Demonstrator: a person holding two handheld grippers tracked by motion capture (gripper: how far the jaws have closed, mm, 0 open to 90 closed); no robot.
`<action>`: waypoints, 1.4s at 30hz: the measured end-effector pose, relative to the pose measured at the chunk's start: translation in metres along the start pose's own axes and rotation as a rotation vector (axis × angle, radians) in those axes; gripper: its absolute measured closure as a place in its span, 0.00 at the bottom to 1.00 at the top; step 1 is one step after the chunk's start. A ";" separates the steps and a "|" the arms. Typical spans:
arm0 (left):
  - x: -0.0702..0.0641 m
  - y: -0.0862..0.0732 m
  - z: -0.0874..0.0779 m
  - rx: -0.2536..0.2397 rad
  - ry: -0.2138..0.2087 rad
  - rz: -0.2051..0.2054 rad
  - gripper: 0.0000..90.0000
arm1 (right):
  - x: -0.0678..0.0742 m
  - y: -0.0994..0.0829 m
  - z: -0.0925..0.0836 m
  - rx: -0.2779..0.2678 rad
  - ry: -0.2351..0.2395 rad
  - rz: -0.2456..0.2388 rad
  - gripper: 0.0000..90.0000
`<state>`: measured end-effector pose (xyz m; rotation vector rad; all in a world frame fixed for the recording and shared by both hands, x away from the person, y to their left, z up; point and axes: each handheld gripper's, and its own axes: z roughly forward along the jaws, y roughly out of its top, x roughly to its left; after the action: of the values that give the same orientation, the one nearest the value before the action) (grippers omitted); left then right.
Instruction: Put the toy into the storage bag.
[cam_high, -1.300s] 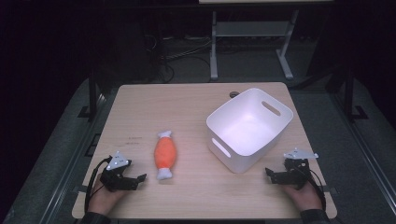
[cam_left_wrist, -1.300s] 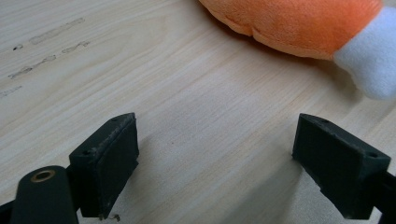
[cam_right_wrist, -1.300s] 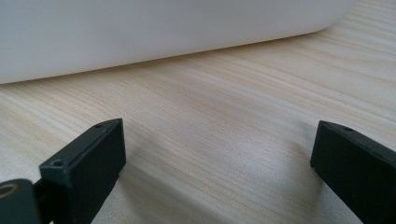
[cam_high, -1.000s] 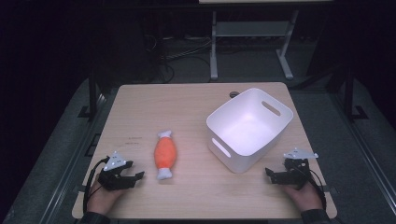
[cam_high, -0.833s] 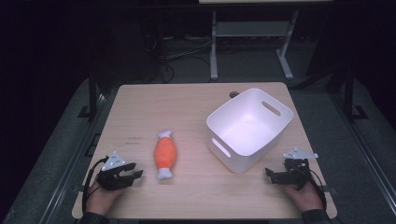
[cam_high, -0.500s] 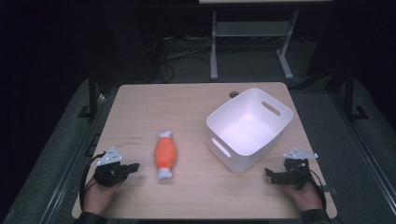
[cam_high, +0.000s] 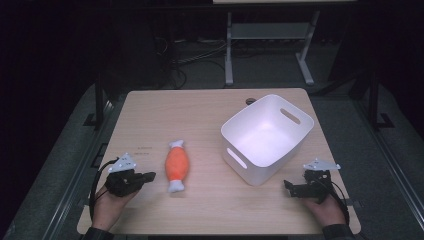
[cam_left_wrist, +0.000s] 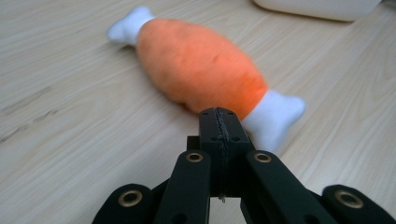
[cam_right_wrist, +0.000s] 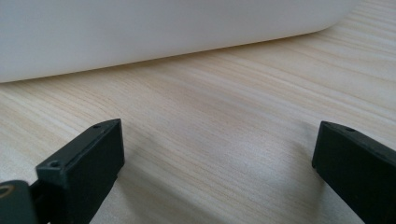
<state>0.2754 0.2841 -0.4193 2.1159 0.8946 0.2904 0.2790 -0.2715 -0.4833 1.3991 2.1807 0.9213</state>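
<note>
The toy (cam_high: 176, 166) lay on the counter (cam_high: 200, 110), left of the bin (cam_high: 267, 137). The left gripper (cam_high: 148, 176) pointed at it, jaws clenched on nothing; the right gripper (cam_high: 288, 186) rested released. Pushing in clenched would probably shove the toy away rather than grasp it.

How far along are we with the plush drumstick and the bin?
Nothing looks done yet: the orange plush drumstick lies on the table, outside the white bin. In hand: the left gripper, shut and empty, points at it. The right gripper rests open by the bin. Left: grasping and moving the toy.
</note>
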 end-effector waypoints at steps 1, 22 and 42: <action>-0.002 0.002 0.002 -0.001 -0.001 0.005 1.00 | 0.000 0.000 0.000 0.000 0.000 0.000 0.02; -0.030 0.035 0.037 -0.003 -0.087 0.074 0.98 | 0.000 0.000 0.000 0.000 0.000 0.000 0.02; -0.046 0.029 0.065 0.081 -0.108 0.109 0.99 | 0.000 0.000 0.000 0.000 0.000 0.000 0.02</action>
<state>0.2874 0.2021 -0.4359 2.2368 0.7414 0.1962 0.2791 -0.2715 -0.4833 1.3991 2.1810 0.9215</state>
